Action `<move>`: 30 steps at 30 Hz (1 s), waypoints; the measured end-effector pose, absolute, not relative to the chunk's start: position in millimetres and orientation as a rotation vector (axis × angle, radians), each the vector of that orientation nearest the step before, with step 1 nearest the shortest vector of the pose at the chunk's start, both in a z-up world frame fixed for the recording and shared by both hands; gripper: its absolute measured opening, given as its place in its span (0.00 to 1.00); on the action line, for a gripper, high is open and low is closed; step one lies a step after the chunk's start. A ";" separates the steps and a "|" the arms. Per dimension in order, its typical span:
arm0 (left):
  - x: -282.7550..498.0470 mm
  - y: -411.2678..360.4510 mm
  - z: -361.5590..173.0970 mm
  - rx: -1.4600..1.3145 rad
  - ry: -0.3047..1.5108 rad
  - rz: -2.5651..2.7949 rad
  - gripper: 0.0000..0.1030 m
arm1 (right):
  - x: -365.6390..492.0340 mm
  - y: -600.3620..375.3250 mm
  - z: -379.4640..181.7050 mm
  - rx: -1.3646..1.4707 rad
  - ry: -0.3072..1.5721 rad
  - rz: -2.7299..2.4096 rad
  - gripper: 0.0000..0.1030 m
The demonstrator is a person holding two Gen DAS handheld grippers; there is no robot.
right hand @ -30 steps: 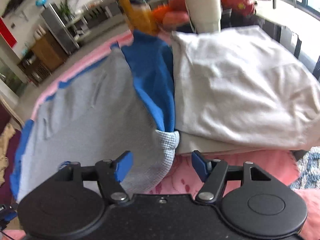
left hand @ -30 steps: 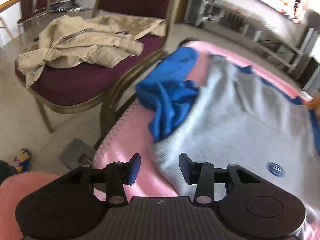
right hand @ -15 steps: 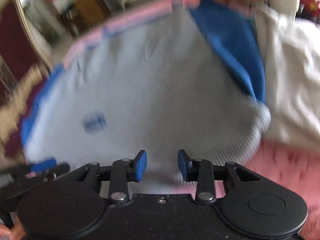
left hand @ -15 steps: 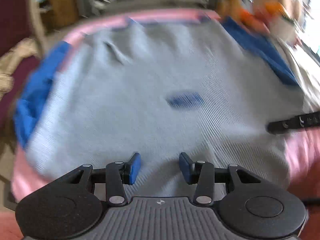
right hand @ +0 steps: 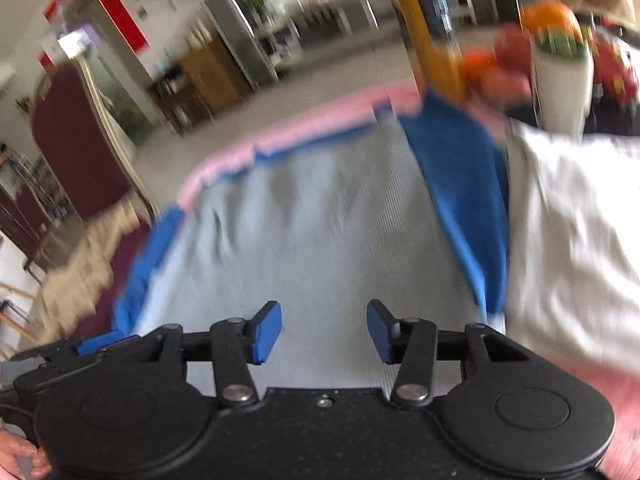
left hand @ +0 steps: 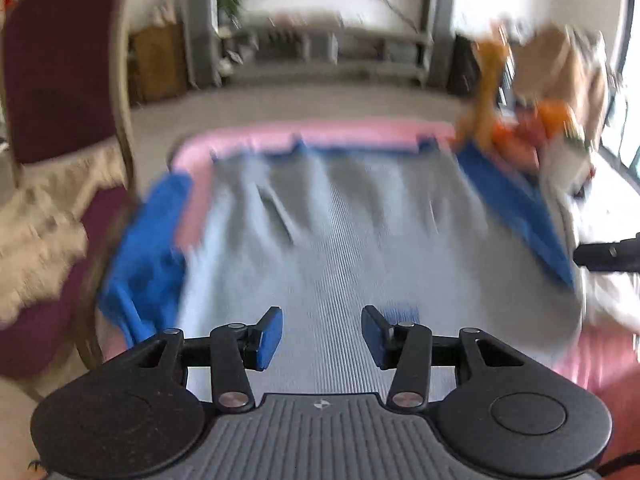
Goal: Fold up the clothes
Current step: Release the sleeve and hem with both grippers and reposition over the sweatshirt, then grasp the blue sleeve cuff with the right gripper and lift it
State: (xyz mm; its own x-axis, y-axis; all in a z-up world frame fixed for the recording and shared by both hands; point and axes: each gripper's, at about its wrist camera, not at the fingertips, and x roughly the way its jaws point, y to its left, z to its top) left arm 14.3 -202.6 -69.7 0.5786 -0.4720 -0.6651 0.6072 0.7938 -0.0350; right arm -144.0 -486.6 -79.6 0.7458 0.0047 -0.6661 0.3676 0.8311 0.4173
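A grey ribbed sweater (left hand: 340, 240) with blue sleeves (left hand: 144, 256) lies spread flat on a pink-covered surface (left hand: 312, 136). It also fills the right wrist view (right hand: 320, 240), with a blue sleeve (right hand: 464, 184) along its right side. My left gripper (left hand: 322, 334) is open and empty over the sweater's near hem, beside a small blue logo (left hand: 400, 314). My right gripper (right hand: 324, 330) is open and empty over the near hem too. Both views are motion-blurred.
A folded white garment (right hand: 568, 240) lies right of the sweater. A maroon chair (left hand: 48, 184) with beige clothes (left hand: 36, 248) stands to the left. Orange toys and a bottle (right hand: 424, 28) stand at the far right corner.
Both grippers have pulled back and tilted up from the sweater, so more of the room shows. The jaws of both stand wider apart than half a second ago.
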 end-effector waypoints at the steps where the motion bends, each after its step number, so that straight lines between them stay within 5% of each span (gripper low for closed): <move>1: 21.4 -205.4 -63.4 0.187 0.692 -0.625 0.45 | -137.8 -490.7 -71.2 0.566 0.680 -0.206 0.45; 9: 79.8 -255.0 -93.4 0.172 0.746 -0.580 0.49 | -52.5 -567.1 -72.6 0.601 0.538 -0.341 0.25; 15: 127.3 -293.6 -157.6 0.284 0.883 -0.533 0.48 | 14.0 -645.1 -145.8 0.706 0.615 -0.481 0.25; 27: 136.0 -286.5 -178.7 0.227 1.002 -0.543 0.53 | 127.6 -677.7 -217.6 0.465 0.802 -0.523 0.25; 30: 136.2 -286.2 -181.2 0.232 1.000 -0.547 0.55 | 137.9 -663.6 -221.8 0.360 0.844 -0.529 0.34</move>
State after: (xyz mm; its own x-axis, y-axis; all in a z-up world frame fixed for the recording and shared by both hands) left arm 136.2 -286.2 -181.2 0.4208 -0.3280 -0.8458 0.5350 0.8427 -0.0606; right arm 137.9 -663.6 -221.8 0.5486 -0.2972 -0.7815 0.5739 0.8136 0.0934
